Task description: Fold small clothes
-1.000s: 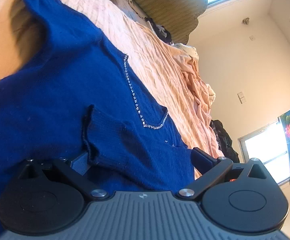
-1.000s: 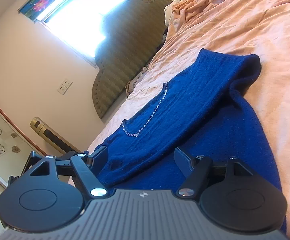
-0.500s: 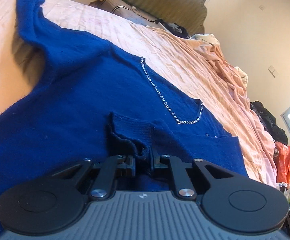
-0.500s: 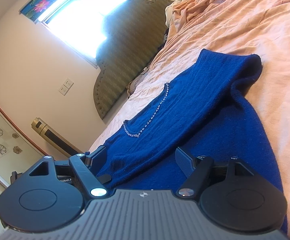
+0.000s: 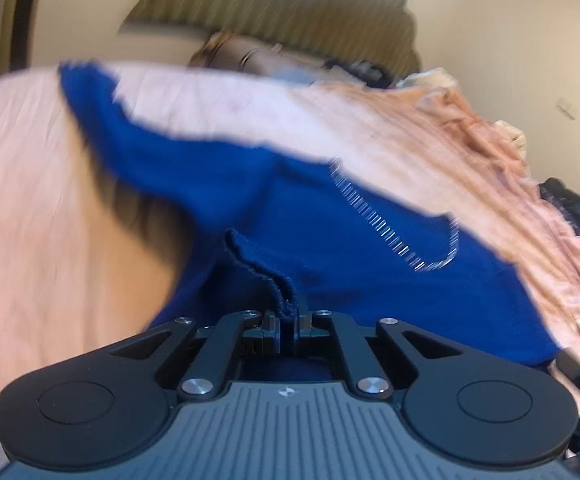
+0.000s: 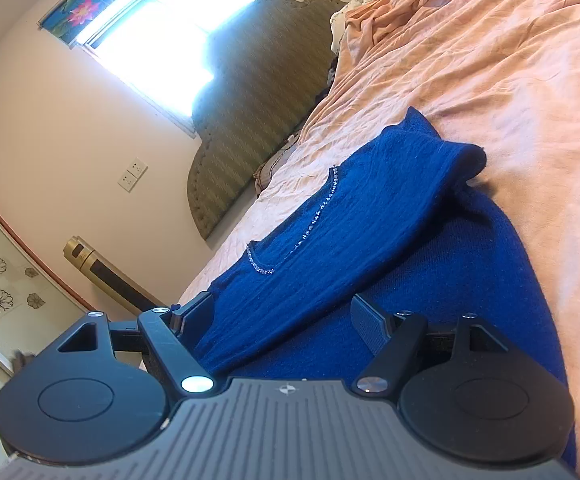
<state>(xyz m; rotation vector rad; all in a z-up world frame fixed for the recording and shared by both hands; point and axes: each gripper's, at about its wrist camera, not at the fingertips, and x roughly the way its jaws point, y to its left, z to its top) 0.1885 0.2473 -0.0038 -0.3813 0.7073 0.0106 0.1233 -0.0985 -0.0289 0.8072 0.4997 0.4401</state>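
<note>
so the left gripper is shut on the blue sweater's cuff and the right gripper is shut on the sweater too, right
Not quite. The left gripper is shut on the cuff of the blue sweater, as the left wrist view shows. But in the right wrist view the right gripper has its jaws wide open, with the sweater lying between them, not clamped.

no readable text, labels or numbers showed; only small white emblem on grey gripper body (image 6: 285,389), not legible as letters.
</note>
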